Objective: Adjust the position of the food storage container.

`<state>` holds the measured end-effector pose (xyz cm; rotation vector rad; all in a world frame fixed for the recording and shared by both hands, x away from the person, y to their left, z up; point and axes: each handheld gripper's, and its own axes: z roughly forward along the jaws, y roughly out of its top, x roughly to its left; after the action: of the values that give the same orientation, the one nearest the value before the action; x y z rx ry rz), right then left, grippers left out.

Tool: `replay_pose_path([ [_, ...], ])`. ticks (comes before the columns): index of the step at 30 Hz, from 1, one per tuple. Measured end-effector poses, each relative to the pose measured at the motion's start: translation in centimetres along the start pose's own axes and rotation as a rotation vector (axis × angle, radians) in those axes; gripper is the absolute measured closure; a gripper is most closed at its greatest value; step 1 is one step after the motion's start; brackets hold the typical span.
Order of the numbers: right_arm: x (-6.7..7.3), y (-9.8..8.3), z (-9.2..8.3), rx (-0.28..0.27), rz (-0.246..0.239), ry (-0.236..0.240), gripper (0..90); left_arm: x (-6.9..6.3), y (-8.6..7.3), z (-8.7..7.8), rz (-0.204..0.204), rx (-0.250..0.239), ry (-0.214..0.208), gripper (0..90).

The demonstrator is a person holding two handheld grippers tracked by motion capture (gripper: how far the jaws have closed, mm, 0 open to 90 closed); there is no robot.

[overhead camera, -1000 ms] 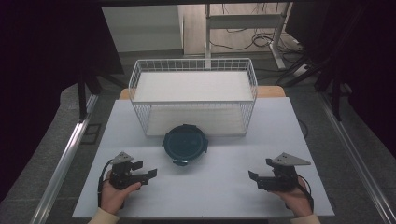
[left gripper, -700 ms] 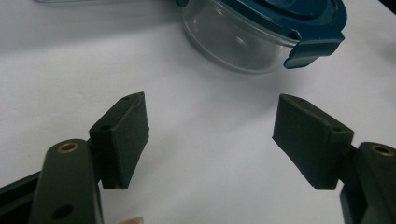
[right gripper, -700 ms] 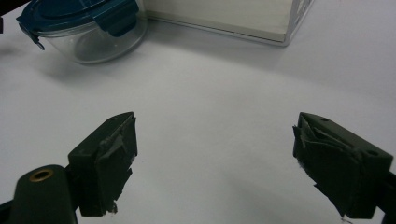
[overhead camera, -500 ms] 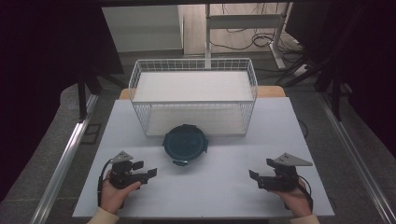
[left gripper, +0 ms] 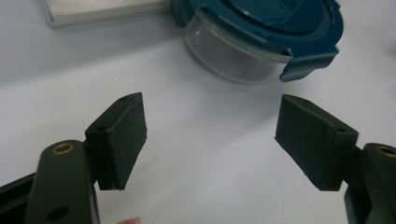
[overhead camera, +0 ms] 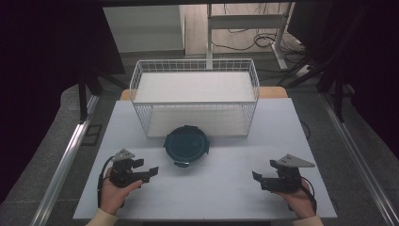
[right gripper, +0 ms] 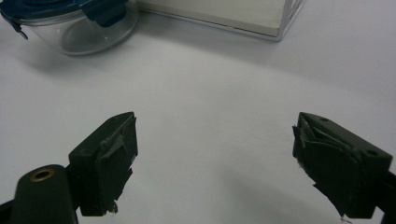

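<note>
A round clear container with a dark blue clip-on lid point(overhead camera: 186, 144) stands on the white table point(overhead camera: 221, 188), just in front of the wire basket point(overhead camera: 195, 101). My left gripper point(overhead camera: 151, 170) rests near the table's front left, pointing right toward the container, jaws open with nothing between them. In the left gripper view the container point(left gripper: 261, 42) lies ahead and a little right of the gripper point(left gripper: 210, 135). My right gripper point(overhead camera: 256, 178) sits at the front right, pointing left, open and empty. In the right gripper view the container point(right gripper: 70, 23) is at the far upper left of the gripper point(right gripper: 212, 163).
The white wire basket holds a white board; its front corner point(right gripper: 280, 23) appears in the right gripper view. Metal rails point(overhead camera: 61, 160) run along both table sides. Desk legs and cables point(overhead camera: 263, 40) lie on the floor behind.
</note>
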<state>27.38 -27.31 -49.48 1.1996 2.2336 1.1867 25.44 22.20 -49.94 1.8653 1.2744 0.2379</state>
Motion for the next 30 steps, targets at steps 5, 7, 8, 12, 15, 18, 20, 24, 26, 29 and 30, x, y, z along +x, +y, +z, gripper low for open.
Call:
replay_pose_path([
  [5,0.1,0.0,-0.1,-0.005,0.004,-0.009,14.0,-0.4,0.9,-0.2,0.018,-0.001,-0.007,23.8],
  [7,0.1,0.0,-0.1,-0.005,0.009,-0.013,14.0,-0.6,1.9,-0.4,0.03,-0.005,-0.008,23.8],
  [8,0.1,0.0,-0.1,-0.004,0.011,-0.014,14.0,-0.6,2.2,-0.4,0.033,-0.005,-0.01,23.8],
  [12,0.0,0.0,-0.1,-0.001,0.008,-0.021,14.1,-0.7,3.3,-0.6,0.039,-0.009,-0.01,24.1],
  [15,-0.1,0.0,-0.1,0.002,0.008,-0.022,14.2,-0.7,4.3,-0.7,0.046,-0.02,-0.011,24.8],
  [18,-0.3,0.0,0.0,0.006,0.008,-0.028,14.2,-0.7,5.5,-0.6,0.056,-0.014,-0.018,25.3],
  [20,-0.4,0.0,0.0,0.007,0.01,-0.03,14.3,-0.8,5.9,-0.4,0.06,-0.012,-0.02,25.6],
  [24,-0.5,0.0,0.0,0.008,0.011,-0.03,14.5,-0.9,6.8,-0.1,0.069,-0.007,-0.022,28.4],
  [26,-0.4,0.0,0.0,0.009,0.01,-0.031,14.5,-1.0,7.2,0.1,0.077,-0.004,-0.024,29.8],
  [29,-0.4,0.0,0.0,0.008,0.008,-0.029,14.5,-1.1,7.7,0.2,0.076,-0.002,-0.013,32.6],
  [30,-0.4,0.0,0.0,0.008,0.008,-0.029,14.5,-1.1,7.9,0.3,0.076,-0.002,-0.008,32.6],
])
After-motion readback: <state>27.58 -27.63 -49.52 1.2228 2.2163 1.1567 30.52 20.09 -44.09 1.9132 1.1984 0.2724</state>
